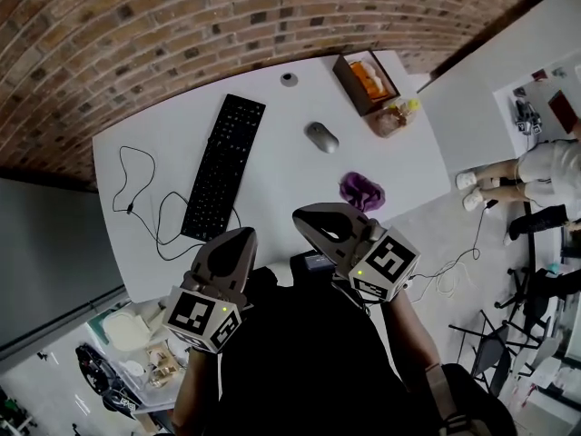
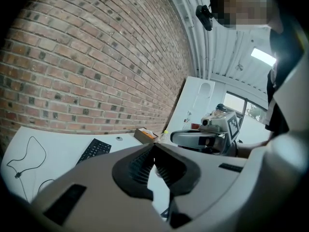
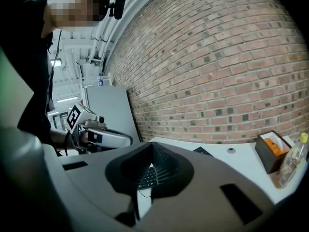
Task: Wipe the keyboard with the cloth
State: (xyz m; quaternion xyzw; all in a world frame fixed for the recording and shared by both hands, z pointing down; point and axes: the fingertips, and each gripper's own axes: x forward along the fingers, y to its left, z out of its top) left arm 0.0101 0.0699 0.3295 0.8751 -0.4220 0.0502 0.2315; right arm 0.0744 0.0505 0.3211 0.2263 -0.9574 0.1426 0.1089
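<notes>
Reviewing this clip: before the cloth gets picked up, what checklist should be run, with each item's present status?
1. Cloth lying free on the table: ok, nothing rests on it.
2. Right claw open for the grab: not ok, it is shut and empty.
3. Left claw empty: ok, shut on nothing.
4. Keyboard top bare: ok; the mouse lies apart from it.
5. Cable clear of the wiping path: cannot tell; it loops beside the keyboard's near end.
</notes>
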